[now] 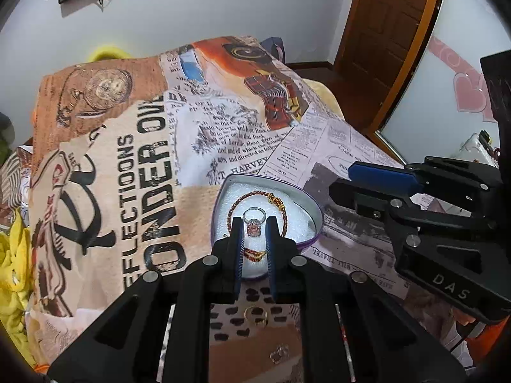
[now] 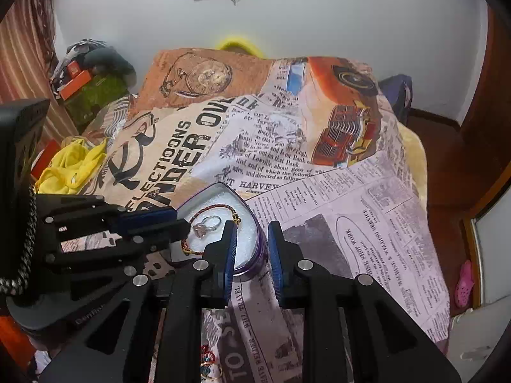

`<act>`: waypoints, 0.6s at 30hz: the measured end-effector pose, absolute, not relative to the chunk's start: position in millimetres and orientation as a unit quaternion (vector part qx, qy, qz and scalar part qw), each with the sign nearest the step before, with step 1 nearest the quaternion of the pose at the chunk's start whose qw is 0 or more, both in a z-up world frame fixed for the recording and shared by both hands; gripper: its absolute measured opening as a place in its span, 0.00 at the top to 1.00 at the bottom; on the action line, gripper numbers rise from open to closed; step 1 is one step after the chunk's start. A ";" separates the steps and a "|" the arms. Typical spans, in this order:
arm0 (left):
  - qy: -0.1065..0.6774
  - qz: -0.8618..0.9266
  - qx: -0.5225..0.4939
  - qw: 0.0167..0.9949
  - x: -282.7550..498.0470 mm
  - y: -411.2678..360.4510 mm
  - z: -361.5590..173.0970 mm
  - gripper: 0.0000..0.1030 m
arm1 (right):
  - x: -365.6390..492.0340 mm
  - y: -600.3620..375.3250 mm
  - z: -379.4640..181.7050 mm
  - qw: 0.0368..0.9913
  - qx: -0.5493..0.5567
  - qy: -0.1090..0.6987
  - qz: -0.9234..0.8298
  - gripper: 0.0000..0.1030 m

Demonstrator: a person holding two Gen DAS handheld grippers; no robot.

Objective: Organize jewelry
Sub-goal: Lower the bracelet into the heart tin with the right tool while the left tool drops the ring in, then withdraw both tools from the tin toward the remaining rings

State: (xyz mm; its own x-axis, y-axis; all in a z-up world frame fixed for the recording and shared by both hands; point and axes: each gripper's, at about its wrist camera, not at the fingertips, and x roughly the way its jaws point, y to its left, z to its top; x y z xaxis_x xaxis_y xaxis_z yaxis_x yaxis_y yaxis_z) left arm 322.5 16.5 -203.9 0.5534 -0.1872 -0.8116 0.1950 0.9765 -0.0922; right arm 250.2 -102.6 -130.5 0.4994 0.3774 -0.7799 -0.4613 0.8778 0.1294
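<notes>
Silver ring (image 1: 254,219) between spread left tongs (image 1: 254,233) tips, contact unclear, heart tin (image 1: 314,210) partly hidden, right tongs (image 2: 252,242) spread over its rim, gold ring (image 1: 255,316) below, blurred.

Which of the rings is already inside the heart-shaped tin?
The silver ring with the pink stone, lying on the white padding inside the bracelet. The gold ring and the clear ring lie outside, on the cloth.

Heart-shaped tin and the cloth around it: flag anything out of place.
Loose pieces lie outside the silver heart-shaped tin: a gold ring and a small clear ring on the printed cloth near the left gripper. The stone-set silver ring and red braided bracelet sit inside.
</notes>
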 end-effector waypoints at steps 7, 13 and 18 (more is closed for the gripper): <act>0.437 -0.096 0.015 0.894 293.8 21.9 -175.5 0.83 | 227.6 -105.0 -104.5 0.884 -0.057 0.401 0.234 0.62; 0.408 -0.089 0.021 0.908 261.6 23.7 -148.2 0.68 | 204.1 -109.9 -82.8 0.895 -0.052 0.379 0.231 0.62; 0.390 -0.087 0.036 0.916 235.0 20.9 -130.4 0.68 | 184.5 -113.5 -70.4 0.901 -0.053 0.367 0.225 0.62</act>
State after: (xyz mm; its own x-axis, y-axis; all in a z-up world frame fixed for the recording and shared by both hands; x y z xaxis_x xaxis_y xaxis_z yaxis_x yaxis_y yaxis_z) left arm 235.0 20.9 -130.4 0.6811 -0.1304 -0.7205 0.1871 0.9823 -0.0009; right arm 184.5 -113.5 -70.4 0.6292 0.3671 -0.6851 -0.4443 0.8931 0.0705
